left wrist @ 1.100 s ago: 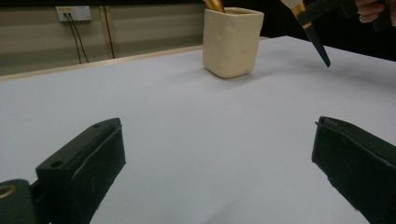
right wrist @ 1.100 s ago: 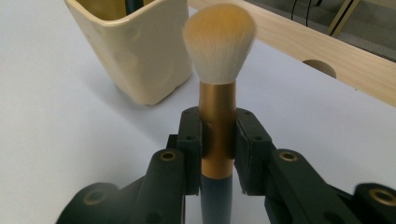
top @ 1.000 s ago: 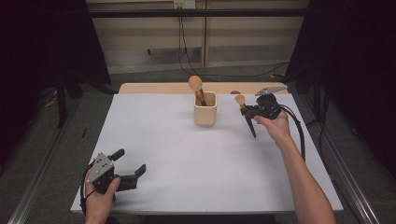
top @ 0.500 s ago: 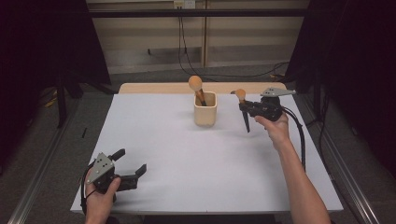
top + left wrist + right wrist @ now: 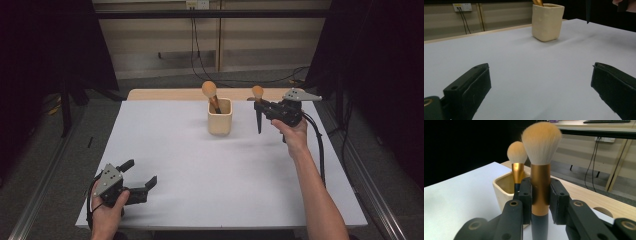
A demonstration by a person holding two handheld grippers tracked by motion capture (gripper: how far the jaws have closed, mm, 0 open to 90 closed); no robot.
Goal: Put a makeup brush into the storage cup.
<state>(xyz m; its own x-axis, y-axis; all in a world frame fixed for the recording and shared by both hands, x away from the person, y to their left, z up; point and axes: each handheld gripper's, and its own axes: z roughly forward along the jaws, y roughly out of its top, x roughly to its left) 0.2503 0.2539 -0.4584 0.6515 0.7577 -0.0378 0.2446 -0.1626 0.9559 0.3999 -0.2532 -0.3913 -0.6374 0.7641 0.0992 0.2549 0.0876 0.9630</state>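
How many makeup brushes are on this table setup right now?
2: one brush upright in the right gripper beside the cup; the other brush stands in that cup.

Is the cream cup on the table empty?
No: a makeup brush stands in the cream cup, bristles up.

White table [image 5: 200, 175], rectangular, with a light wooden edge [image 5: 165, 94] along its far side. Beyond it: a beige wall panel, a wall socket [image 5: 196, 4] with dark cables [image 5: 192, 40] hanging down, grey floor [image 5: 45, 165] alongside.
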